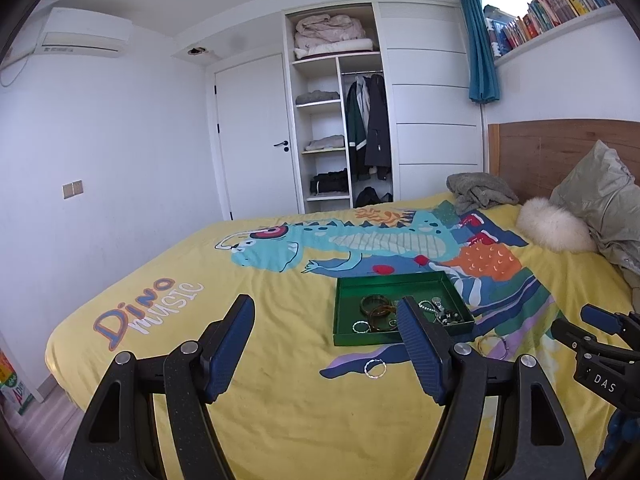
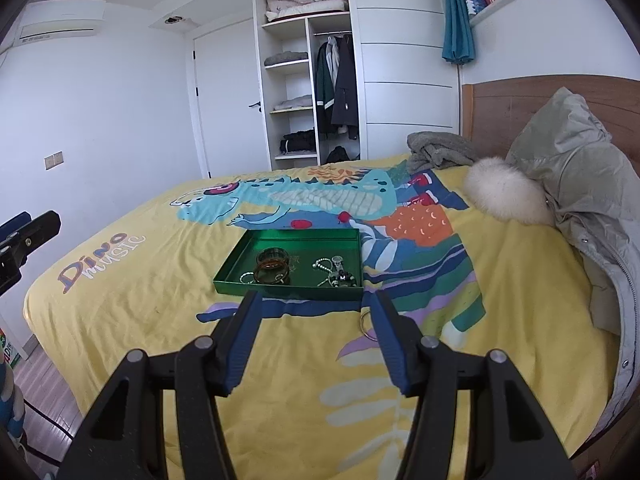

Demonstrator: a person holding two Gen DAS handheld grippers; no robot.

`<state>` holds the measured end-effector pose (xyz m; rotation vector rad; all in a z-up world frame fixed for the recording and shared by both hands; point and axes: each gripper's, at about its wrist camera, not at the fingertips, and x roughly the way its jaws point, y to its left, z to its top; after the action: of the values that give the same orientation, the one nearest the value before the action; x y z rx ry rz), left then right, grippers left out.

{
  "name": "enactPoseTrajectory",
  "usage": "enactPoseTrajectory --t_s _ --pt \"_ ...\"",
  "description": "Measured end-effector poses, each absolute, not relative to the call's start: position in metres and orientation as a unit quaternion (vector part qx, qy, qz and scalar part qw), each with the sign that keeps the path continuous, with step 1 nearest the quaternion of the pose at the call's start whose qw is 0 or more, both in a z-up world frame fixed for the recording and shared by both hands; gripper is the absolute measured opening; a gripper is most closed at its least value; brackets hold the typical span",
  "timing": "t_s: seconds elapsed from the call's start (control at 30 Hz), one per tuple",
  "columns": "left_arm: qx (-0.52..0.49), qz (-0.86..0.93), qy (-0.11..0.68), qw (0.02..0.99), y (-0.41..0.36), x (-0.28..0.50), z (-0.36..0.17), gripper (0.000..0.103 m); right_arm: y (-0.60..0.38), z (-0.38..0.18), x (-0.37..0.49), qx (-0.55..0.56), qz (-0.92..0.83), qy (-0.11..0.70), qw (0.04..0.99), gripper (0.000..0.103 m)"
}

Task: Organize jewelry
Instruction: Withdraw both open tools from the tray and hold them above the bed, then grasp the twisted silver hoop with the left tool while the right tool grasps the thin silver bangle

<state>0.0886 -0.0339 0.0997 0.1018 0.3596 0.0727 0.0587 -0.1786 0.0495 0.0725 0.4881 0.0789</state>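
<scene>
Bangles left on the bed, tray half filled.
Both grippers, left gripper (image 1: 326,330) and right gripper (image 2: 314,326), hang released and empty; next, pinching the silver ring (image 1: 375,369) at lower centre for the green tray (image 1: 400,278).

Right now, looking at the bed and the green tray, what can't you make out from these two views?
- Left wrist view: the left gripper finger hides part of the green tray.
- Right wrist view: the bangle on the bedspread is half hidden behind the right gripper finger.
- Both views: the tangled pieces in the tray are too small to identify.
</scene>
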Motion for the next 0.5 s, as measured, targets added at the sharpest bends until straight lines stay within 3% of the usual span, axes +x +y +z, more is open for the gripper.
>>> enactPoseTrajectory --t_s 0.37,0.5 --pt "0.046 0.047 0.249 0.966 -0.026 0.154 0.052 0.073 -0.202 0.007 0.109 0.058 0.036 0.288 0.955 0.054" --pt "0.039 0.082 0.288 0.953 0.005 0.188 0.014 0.063 -0.217 -0.015 0.130 0.065 0.030 0.310 0.948 0.054"
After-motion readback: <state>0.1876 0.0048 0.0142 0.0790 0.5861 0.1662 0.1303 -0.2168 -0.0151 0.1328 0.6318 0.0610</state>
